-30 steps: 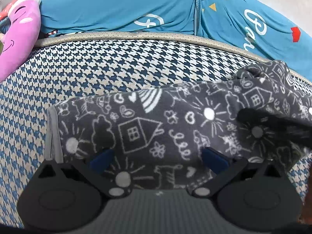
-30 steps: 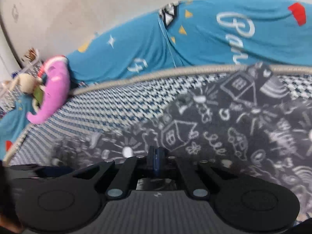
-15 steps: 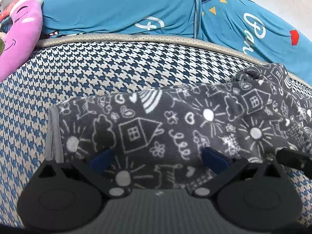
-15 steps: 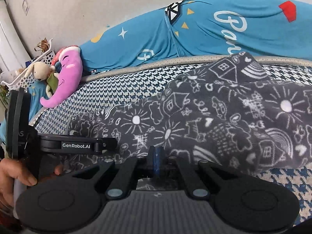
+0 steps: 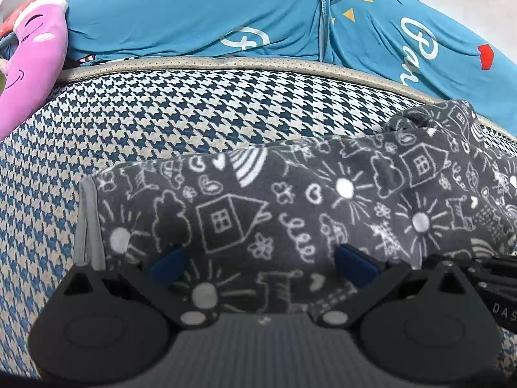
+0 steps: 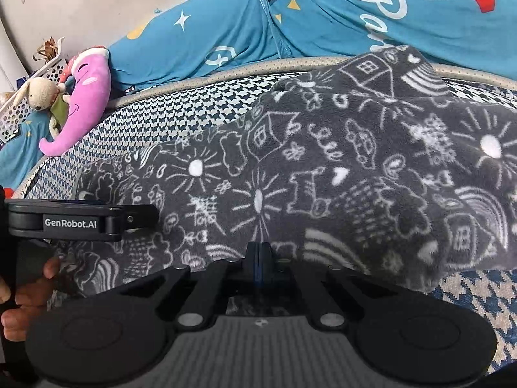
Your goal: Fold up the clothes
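Since the earlier frames: right claw drawn back toward the near edge of the garment, now visible at the right edge of the left wrist view; left claw unmoved. Garment: dark grey fleece with white doodle print, lying flat on the houndstooth bed, long axis left to right, light grey hem band at the left end. Left claw: blue fingers spread wide apart, resting over the near-left part of the fabric, clamped on nothing. Right claw: blue pads pressed together at the near fabric edge; whether cloth is pinched between them, cannot tell. Far side: blue printed bedding; far left: pink plush toy.
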Demonstrator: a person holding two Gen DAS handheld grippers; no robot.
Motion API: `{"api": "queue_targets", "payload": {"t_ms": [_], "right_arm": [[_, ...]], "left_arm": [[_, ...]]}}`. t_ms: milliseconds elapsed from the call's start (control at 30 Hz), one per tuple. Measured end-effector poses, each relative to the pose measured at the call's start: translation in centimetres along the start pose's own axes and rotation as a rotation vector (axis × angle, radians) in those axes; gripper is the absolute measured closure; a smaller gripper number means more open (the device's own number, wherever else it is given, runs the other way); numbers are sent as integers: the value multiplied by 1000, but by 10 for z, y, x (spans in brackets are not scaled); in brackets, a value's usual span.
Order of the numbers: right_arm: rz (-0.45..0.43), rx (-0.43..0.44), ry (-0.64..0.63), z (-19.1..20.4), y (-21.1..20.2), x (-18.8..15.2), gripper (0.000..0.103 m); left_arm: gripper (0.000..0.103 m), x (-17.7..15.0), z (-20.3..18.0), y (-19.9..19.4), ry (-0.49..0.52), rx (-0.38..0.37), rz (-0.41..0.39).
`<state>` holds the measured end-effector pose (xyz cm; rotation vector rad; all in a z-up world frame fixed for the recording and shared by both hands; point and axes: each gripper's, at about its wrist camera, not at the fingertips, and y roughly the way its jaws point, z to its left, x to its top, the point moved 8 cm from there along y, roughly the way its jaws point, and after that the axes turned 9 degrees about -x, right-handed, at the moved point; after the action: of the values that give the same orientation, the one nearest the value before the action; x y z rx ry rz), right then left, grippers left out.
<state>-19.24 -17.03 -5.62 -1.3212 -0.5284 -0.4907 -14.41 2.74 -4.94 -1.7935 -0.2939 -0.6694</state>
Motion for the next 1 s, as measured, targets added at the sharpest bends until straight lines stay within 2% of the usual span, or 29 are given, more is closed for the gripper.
{"api": "queue_targets", "payload": {"t_ms": [200, 300, 467, 800, 933, 1000], "right_arm": [[-71, 58, 30, 1, -37, 8, 103], [-81, 85, 49, 4, -46, 4, 103], [-64, 77, 7, 17, -40, -5, 103], [-59, 50, -5, 16, -33, -6, 103], [-22, 34, -20, 14, -26, -12, 103], [26, 24, -17, 13, -17, -18, 103]], "left_arm": [[0, 0, 7, -19, 4, 0, -49], [0, -5, 15, -28, 4, -5, -49], [0, -10, 27, -38, -6, 6, -56], [0, -19, 51, -57, -26, 28, -66], [0, -24, 56, -55, -29, 32, -48], [0, -27, 58, -51, -28, 35, -33]]}}
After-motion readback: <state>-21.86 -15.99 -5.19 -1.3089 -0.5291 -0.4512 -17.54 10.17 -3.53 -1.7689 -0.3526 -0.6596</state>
